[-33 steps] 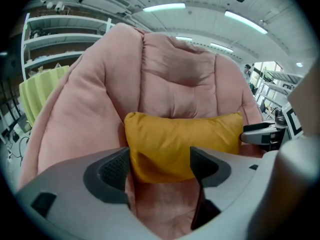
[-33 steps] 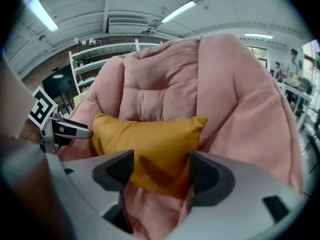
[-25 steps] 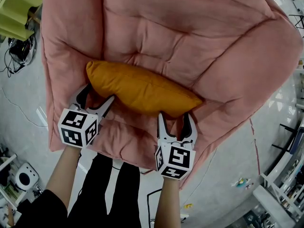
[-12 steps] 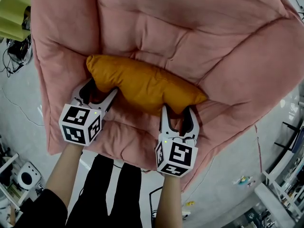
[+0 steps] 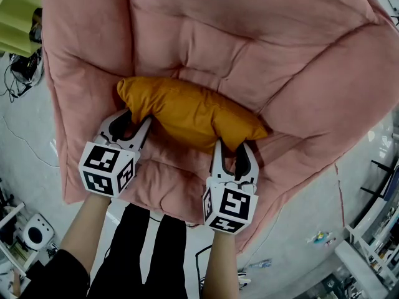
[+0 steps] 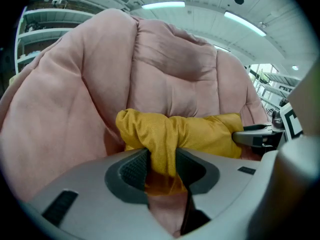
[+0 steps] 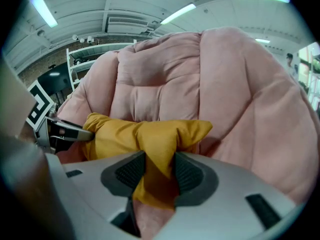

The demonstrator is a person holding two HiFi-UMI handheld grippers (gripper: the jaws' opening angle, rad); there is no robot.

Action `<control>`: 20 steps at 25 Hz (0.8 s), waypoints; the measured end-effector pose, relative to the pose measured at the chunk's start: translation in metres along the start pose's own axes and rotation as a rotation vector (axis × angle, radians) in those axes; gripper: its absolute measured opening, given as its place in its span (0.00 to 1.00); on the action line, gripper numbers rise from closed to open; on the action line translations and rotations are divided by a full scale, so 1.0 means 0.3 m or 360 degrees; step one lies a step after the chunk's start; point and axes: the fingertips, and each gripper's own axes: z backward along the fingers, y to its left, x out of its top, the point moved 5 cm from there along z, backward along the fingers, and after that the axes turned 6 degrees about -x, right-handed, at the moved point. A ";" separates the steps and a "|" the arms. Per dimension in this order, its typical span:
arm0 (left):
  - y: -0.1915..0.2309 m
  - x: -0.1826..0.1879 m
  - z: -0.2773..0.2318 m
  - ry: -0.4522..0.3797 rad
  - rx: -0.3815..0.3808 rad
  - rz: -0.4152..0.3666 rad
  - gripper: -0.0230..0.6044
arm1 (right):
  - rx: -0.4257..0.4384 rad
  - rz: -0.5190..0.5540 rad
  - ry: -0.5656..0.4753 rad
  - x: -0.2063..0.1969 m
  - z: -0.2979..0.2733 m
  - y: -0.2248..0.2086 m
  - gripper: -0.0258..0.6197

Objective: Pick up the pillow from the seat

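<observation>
Pillow (image 5: 187, 114) lies crosswise on the seat (image 5: 262, 48), near its front edge, with padding rising just behind it. My left gripper (image 5: 134, 120) is closing on the pillow's left end, fabric bunched between the pads. My right gripper (image 5: 232, 147) is closing likewise on the right end. Bare seat lies right of the pillow; floor (image 5: 31, 142) is open past the seat's left edge. Marker cubes (image 5: 106, 167) carry black-and-white squares.
</observation>
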 end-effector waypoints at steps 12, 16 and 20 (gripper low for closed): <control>-0.030 0.010 0.092 -0.0072 0.0025 -0.0027 0.27 | -0.0029 0.0014 -0.0033 0.010 0.086 0.003 0.33; -0.036 0.018 0.121 -0.0095 0.0023 -0.0058 0.26 | -0.0040 0.0021 -0.0048 0.011 0.117 0.009 0.32; -0.041 0.018 0.156 -0.0111 0.0020 -0.0064 0.26 | -0.0052 0.0030 -0.0064 0.011 0.152 0.019 0.32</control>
